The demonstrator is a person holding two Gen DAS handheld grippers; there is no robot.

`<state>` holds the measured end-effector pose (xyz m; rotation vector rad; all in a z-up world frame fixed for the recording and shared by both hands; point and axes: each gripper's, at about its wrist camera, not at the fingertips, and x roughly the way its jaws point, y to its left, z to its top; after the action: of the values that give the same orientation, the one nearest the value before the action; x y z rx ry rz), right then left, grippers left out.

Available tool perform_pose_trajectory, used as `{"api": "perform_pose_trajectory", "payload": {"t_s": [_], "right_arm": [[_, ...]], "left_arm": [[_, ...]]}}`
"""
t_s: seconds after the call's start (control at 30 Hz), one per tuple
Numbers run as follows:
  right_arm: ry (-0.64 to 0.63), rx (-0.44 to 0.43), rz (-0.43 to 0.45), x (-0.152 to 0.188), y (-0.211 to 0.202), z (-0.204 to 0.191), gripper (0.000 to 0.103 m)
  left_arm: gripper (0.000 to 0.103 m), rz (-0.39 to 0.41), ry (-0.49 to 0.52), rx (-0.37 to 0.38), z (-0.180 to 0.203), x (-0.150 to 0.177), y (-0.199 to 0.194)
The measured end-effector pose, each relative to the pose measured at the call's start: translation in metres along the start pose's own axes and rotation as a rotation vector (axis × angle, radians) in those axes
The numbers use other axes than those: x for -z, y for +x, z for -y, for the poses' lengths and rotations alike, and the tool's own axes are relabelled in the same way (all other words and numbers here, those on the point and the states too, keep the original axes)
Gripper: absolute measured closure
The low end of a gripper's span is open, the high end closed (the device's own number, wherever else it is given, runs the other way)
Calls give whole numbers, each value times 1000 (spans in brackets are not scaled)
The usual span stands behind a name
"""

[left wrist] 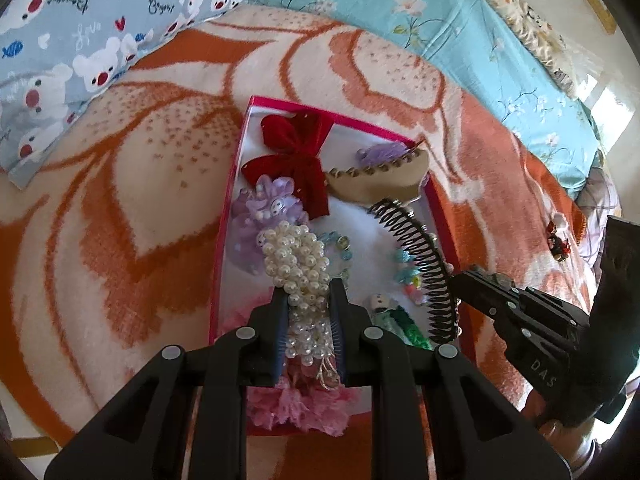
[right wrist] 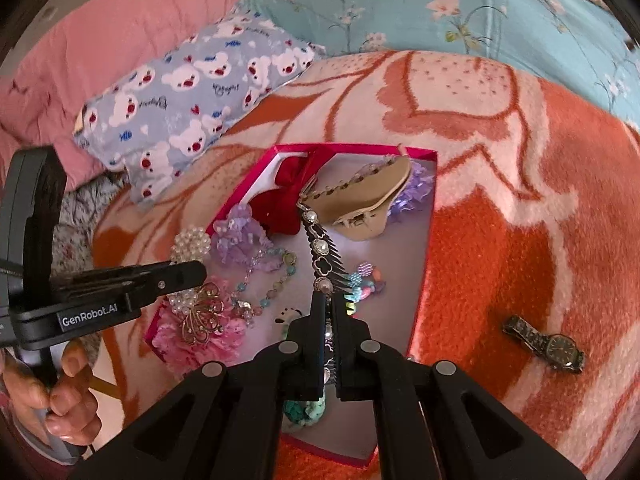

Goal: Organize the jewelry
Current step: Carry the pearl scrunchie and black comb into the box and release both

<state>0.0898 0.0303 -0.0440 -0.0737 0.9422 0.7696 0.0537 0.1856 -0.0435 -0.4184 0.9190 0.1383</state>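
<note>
Your left gripper is clamped on a pearl clip, a knobbly cluster of glossy white beads that sits low in the centre of the left view, over the near end of the box. Your right gripper is closed tight on a comb, a curved black band of wire teeth set with round pearls and clover shapes, rising from the lower centre of the right view toward the middle of the box.

The box is a shallow pink-rimmed tray with a white lining, lying mid-frame in both views. Inside it, a red velvet bow lies at the far end, with a beige claw clip studded along its curved edge just beside it. A frilly lilac flower sits by the left wall, a string of pale blue and clear beads lies in the middle, and a fluffy pink piece with a gold filigree ornament fills the near left corner.

The box rests on a fuzzy orange and cream blanket. A dark metal watch lies on it at the right of the right view, well apart from the box. A bear-print pillow lies in the upper left, a floral blue sheet along the top. Your hand grips the left handle at lower left.
</note>
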Motion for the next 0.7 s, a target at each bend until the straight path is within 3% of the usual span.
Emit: {"api": "perform_pose_trajectory", "payload": {"t_s": [0.6,0.7], "right_arm": [[-27,-61,-48,11,23,-16,99],[-19,-81,-52,12,25,-16,95]], "left_arm": [[86,-52,-23,0,-12,7,23],[85,-60,-30,-3,-13,7,25]]}}
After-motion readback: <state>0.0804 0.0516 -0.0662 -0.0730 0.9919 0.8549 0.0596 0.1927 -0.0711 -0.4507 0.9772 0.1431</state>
